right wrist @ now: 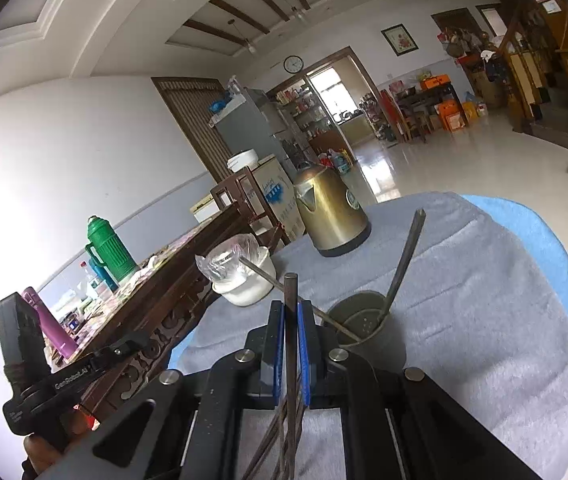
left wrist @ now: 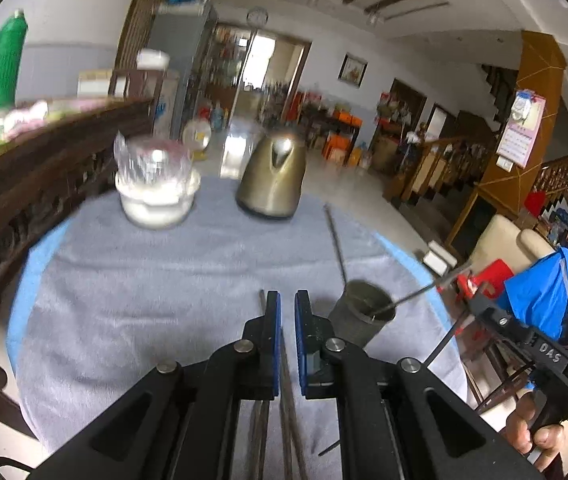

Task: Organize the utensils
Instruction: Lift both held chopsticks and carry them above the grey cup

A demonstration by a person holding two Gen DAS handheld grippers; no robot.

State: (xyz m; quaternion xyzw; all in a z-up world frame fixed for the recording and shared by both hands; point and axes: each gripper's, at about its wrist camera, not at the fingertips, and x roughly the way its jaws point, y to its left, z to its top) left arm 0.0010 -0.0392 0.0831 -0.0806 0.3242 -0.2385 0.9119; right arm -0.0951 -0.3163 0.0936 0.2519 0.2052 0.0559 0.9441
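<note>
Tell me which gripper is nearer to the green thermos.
Left. The left gripper is on the side toward the green thermos; the right gripper is beyond the left one, farther from the thermos.

The place was a lived-in home, a large open hall with a glossy tiled floor (right wrist: 415, 168) and a beamed ceiling. A wall clock (right wrist: 293, 64) and a framed picture (right wrist: 399, 40) hung on the far wall beside a doorway, with a grey fridge (right wrist: 252, 128) to its left and a wooden staircase (left wrist: 443, 160) on the right. Nearer, a cloth-covered table (right wrist: 463, 300) carried a brass-coloured electric kettle (right wrist: 331, 212), and a carved wooden sideboard (right wrist: 172, 292) on the left held a green thermos (right wrist: 110, 248).
</note>
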